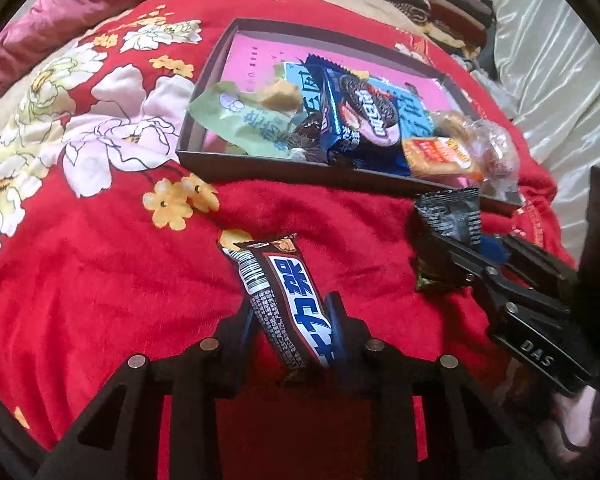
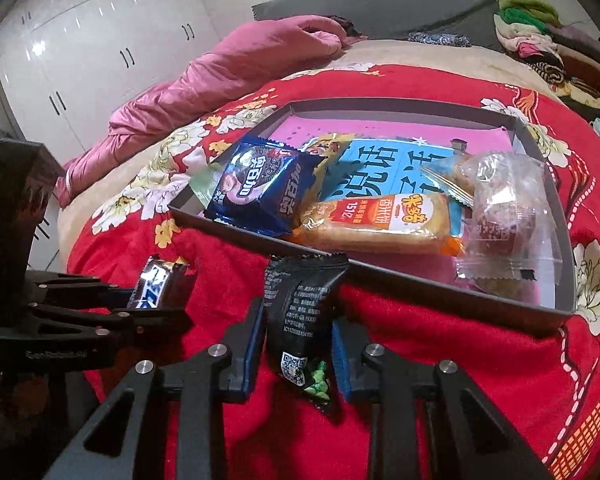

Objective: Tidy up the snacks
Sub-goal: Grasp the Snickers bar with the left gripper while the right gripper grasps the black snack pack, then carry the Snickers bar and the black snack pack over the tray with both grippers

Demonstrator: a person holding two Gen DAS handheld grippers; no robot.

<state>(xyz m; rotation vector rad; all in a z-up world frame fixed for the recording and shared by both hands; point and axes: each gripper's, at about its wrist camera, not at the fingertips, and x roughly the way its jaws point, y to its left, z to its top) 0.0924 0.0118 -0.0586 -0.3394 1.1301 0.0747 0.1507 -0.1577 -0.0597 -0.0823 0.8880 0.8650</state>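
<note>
Currently we hold one snack per gripper: left gripper point(image 1: 290, 332) clamped on a chocolate bar point(image 1: 286, 300), right gripper point(image 2: 298, 356) clamped on a black packet point(image 2: 300, 320). Both hang above the red blanket point(image 1: 100, 260), just short of the box point(image 1: 268, 168). Recommended: lift over the near wall w/o snagging, then release onto bare pink floor.
</note>
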